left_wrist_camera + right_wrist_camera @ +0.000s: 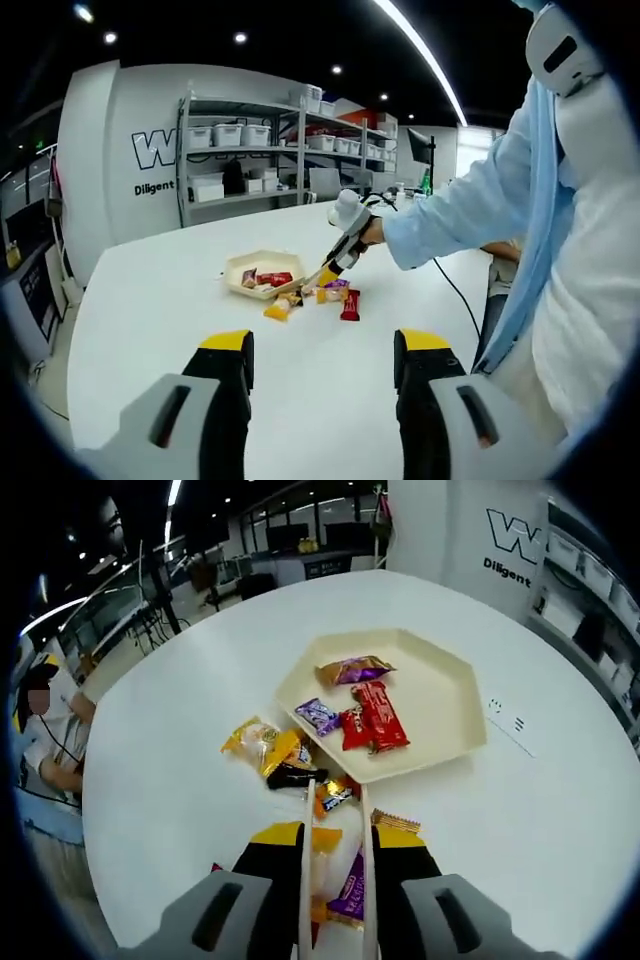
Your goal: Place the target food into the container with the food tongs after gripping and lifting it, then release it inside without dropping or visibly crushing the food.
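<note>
Round white tabletop (560, 810) carries everything. On it, a cream hexagonal shallow tray (440, 695) w/ wrapped snacks inside: a red packet (380, 718), a small purple packet (318, 716), a brown-gold packet (354, 669). Just outside the tray's near edge lies a loose heap of wrapped snacks: yellow-orange packet (262, 742), dark packet (293, 775), a small orange-blue one (335, 795).

Right claw (334, 875), yellow-tipped black jaws, is clamped on thin pale food tongs (364, 820); tong arms run fwd close together, tips at the heap just short of the tray edge, by the small orange-blue packet. Can't tell if the tips pinch it. More wrappers (purple, yellow) lie under the claw.

Left claw (325, 360) hangs well back from heap and tray, jaws apart, nothing between; in left gripper view the right claw (335, 262) reaches down to the heap beside the tray, held by a person in a pale blue sleeve (470, 205).

Writing: wall sign "W…" w/ "Diligent" below (508, 568); rest cut off. Packet print too small to read.
</note>
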The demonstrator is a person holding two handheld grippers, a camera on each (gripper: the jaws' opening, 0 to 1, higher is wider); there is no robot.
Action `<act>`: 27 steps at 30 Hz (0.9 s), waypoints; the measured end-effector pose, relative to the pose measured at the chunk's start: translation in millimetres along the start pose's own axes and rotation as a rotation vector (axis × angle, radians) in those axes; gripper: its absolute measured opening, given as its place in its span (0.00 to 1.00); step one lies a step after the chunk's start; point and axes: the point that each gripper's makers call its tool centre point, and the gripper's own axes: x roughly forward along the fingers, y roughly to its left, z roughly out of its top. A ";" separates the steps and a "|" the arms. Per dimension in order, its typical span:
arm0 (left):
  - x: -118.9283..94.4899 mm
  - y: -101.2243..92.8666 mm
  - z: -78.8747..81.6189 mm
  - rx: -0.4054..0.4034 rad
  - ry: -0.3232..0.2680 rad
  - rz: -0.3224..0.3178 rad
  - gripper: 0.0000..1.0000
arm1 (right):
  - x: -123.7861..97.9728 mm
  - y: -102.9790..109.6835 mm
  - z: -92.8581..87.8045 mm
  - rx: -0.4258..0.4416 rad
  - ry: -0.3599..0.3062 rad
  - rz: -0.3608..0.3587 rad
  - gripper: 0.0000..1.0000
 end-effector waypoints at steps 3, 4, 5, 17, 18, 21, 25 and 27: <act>-0.7 0.5 0.1 -0.002 -0.002 0.003 0.54 | -7.3 1.8 4.4 0.018 -0.019 -0.003 0.19; -0.6 0.5 0.1 -0.001 -0.001 0.003 0.54 | -8.2 2.3 4.6 0.022 -0.020 -0.004 0.19; -0.4 0.5 -0.3 -0.001 0.001 0.003 0.54 | -6.7 0.4 2.4 0.024 -0.023 -0.007 0.19; 10.0 -2.8 0.6 -0.005 -0.011 -0.021 0.54 | -28.1 12.1 -9.1 -0.013 -0.023 0.021 0.17; 11.2 -3.2 0.5 -0.002 -0.011 -0.024 0.54 | -28.5 13.1 -11.9 -0.013 -0.020 0.026 0.17; 14.3 -5.1 1.6 0.001 -0.013 -0.036 0.54 | -33.8 19.2 -23.8 -0.017 -0.008 0.025 0.17; 16.4 -7.1 3.0 0.005 -0.016 -0.049 0.54 | -39.4 23.9 -31.1 -0.005 -0.004 0.034 0.17; 17.0 -8.3 2.9 0.006 -0.014 -0.055 0.54 | -37.7 24.9 -33.1 0.007 0.010 0.038 0.18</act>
